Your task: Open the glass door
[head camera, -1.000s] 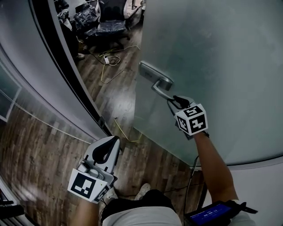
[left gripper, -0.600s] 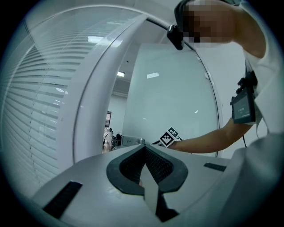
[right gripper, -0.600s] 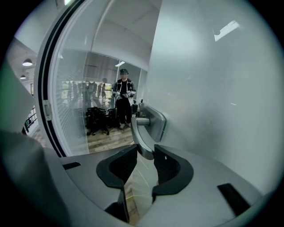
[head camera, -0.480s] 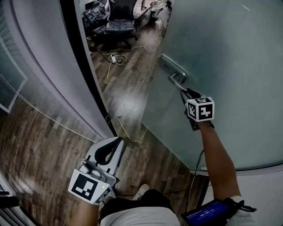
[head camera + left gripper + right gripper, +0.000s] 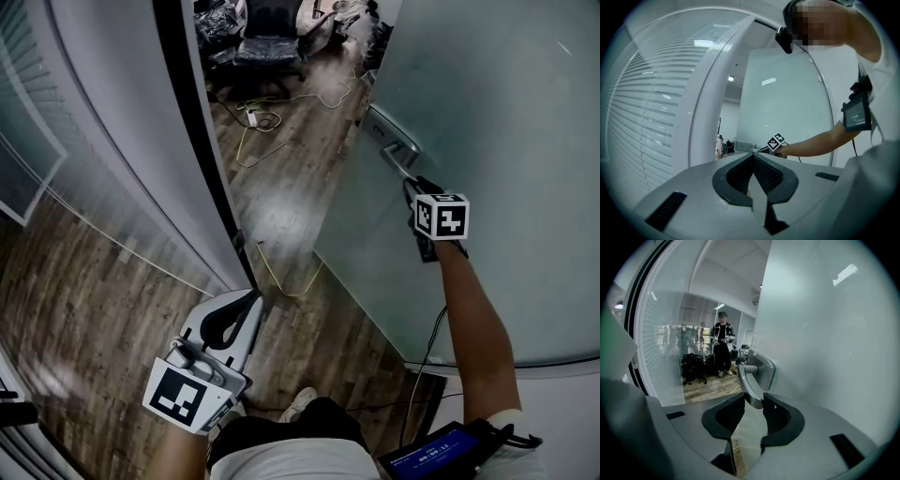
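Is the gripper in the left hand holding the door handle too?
No, the left gripper hangs apart from the glass door, jaws shut on nothing; only the right gripper clamps the door handle.

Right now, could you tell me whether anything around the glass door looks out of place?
Loose yellow cables sprawl across the wooden floor beyond the doorway, one trailing by the lower edge of the glass door, a possible trip hazard. The door handle looks intact.

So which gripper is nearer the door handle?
Right. The right gripper is shut on the door handle; the left gripper hangs low, well short of it.
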{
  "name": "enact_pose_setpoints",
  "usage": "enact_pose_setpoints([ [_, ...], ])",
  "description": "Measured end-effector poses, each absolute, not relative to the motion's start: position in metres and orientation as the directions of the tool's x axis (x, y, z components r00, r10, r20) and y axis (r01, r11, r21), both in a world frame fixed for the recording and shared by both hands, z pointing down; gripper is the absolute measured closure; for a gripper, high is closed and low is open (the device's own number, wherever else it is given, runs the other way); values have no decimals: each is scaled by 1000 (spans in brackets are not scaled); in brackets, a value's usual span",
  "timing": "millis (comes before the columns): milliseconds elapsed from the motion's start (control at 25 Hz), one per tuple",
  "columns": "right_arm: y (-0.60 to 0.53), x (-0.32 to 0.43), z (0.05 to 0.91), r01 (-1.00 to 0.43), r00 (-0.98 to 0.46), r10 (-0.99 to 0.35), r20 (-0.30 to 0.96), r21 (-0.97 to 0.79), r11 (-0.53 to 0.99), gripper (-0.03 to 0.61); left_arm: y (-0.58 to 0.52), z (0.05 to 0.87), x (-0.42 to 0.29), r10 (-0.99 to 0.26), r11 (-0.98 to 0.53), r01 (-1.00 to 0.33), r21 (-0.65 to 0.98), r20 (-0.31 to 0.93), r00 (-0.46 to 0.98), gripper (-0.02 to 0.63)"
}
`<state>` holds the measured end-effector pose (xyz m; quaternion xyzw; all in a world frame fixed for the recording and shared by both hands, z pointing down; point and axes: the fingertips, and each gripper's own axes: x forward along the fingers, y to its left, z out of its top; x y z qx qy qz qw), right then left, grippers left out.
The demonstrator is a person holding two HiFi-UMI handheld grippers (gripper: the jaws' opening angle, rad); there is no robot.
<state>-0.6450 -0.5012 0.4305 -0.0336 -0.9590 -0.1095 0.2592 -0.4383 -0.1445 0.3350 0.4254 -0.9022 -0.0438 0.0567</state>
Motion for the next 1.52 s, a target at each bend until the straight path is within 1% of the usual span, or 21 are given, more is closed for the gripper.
enact_pose_setpoints([
  [160, -508, -658, 418, 116, -864, -11, 504, 219, 969, 460, -133, 322, -446, -768, 640, -759, 120, 64, -638, 614],
  [240, -511, -659, 414, 115, -864, -36, 502, 266, 957, 460, -128, 323, -446, -764, 645, -753, 128, 73, -642, 614],
  [320, -515, -653, 411, 101, -877, -65, 476, 314, 944, 459, -123, 326, -444, -761, 648, -750, 128, 76, -644, 614],
  [440, -511, -630, 396, 51, -911, -82, 404, 308, 950, 459, -118, 328, -443, -769, 639, -759, 124, 65, -636, 614],
  [600, -472, -581, 359, 48, -951, -41, 306, 279, 959, 460, -110, 322, -440, -793, 608, -784, 124, 46, -607, 614],
  [760, -423, -520, 325, 52, -971, -14, 237, 271, 961, 461, -97, 310, -433, -831, 554, -824, 119, 15, -557, 614],
  [920, -376, -456, 306, -4, -984, -49, 169, 258, 966, 510, -77, 306, -420, -867, 494, -861, 118, -7, -498, 614],
  [1040, -341, -421, 289, -52, -989, -86, 123, 257, 965, 529, -61, 299, -416, -892, 446, -887, 121, -16, -451, 614],
  [1120, -318, -402, 277, -78, -989, -107, 102, 251, 965, 552, -49, 294, -412, -907, 416, -903, 111, -17, -420, 614],
  [1320, -259, -343, 261, -105, -988, -127, 85, 226, 968, 554, -20, 288, -392, -937, 344, -931, 122, -22, -349, 614],
  [1400, -236, -319, 263, -95, -991, -114, 76, 219, 971, 572, -11, 296, -382, -946, 320, -939, 126, -20, -325, 614],
  [1520, -211, -290, 261, -75, -994, -91, 62, 219, 973, 575, -5, 301, -371, -954, 296, -946, 128, -16, -301, 614],
])
